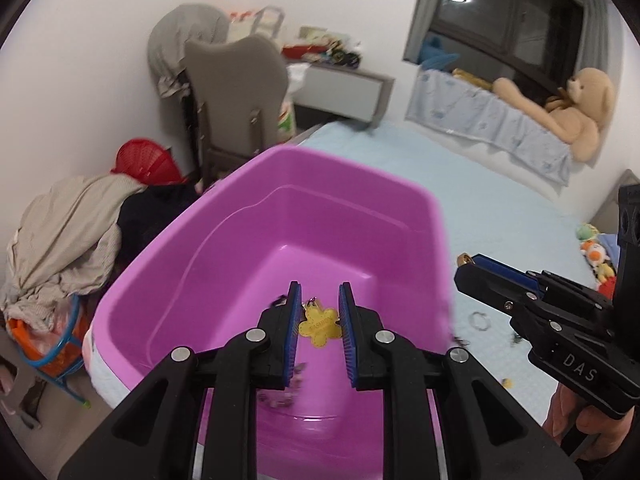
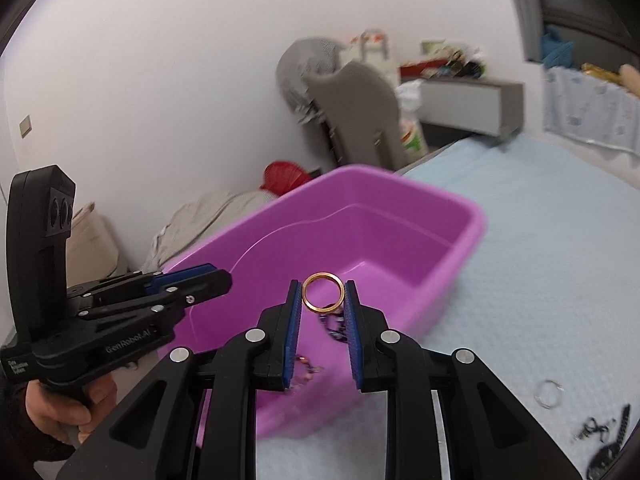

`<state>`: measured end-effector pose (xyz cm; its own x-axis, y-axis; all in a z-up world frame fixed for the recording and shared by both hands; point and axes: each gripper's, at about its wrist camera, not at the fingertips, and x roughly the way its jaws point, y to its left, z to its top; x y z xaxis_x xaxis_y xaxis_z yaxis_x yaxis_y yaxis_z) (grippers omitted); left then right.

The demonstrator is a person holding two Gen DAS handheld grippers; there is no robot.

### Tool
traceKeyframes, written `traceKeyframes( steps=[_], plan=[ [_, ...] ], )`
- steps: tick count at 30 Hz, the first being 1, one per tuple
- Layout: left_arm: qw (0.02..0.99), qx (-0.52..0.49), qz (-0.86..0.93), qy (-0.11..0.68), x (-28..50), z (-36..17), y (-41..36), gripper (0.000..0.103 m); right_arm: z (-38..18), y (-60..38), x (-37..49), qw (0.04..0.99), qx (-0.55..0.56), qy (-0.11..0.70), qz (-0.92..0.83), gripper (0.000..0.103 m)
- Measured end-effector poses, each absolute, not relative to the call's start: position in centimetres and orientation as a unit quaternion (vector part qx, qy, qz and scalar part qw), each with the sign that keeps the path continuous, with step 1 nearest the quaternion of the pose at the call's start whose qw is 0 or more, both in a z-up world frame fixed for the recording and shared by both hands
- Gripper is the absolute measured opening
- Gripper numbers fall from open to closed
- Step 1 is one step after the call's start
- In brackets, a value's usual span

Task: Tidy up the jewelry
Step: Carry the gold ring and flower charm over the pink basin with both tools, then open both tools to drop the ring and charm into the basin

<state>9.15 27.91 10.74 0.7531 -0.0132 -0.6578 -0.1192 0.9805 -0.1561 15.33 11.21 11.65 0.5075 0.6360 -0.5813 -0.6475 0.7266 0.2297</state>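
A purple plastic tub point(image 1: 416, 216) point(image 2: 472, 220) stands on the light blue bed. My left gripper point(image 1: 319, 294) hangs open over the tub, above a yellow flower-shaped charm point(image 1: 319, 326) lying on the tub floor; small jewelry pieces point(image 1: 280, 398) lie nearer in the tub. My right gripper point(image 2: 322, 294) is shut on a gold ring point(image 2: 322, 292), held over the tub's near edge; it also shows in the left wrist view point(image 1: 466, 264). A purple chain point(image 2: 334, 330) lies below the ring. The left gripper appears at the left of the right wrist view point(image 2: 216, 278).
A silver ring point(image 2: 550, 394) point(image 1: 479, 320) and dark jewelry pieces point(image 2: 600, 432) lie on the bed sheet point(image 2: 540, 260) right of the tub. A chair point(image 1: 236, 92), clothes pile point(image 1: 64, 232), red basket point(image 1: 144, 160), teddy bear point(image 1: 576, 108) and nightstand point(image 1: 340, 88) stand beyond.
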Motion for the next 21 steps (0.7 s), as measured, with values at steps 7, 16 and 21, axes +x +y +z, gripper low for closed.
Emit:
traceKeyframes(
  steps=[7, 16, 21],
  plan=[
    [0.903, -0.129, 0.046, 0.407, 11.3, 7.4, 31.5, 0.019, 8.4, 16.0, 19.1, 0.842, -0.031, 0.4, 0.362, 0.021],
    [0.893, -0.13, 0.057, 0.426, 12.5, 6.3, 32.1, 0.023, 6.9, 17.7, 21.3, 0.846, -0.067, 0.423, 0.317, 0.021],
    [0.894, -0.126, 0.07, 0.423, 12.5, 6.4, 32.0, 0.063, 6.9, 17.5, 21.5, 0.853, -0.074, 0.416, 0.307, 0.044]
  ],
)
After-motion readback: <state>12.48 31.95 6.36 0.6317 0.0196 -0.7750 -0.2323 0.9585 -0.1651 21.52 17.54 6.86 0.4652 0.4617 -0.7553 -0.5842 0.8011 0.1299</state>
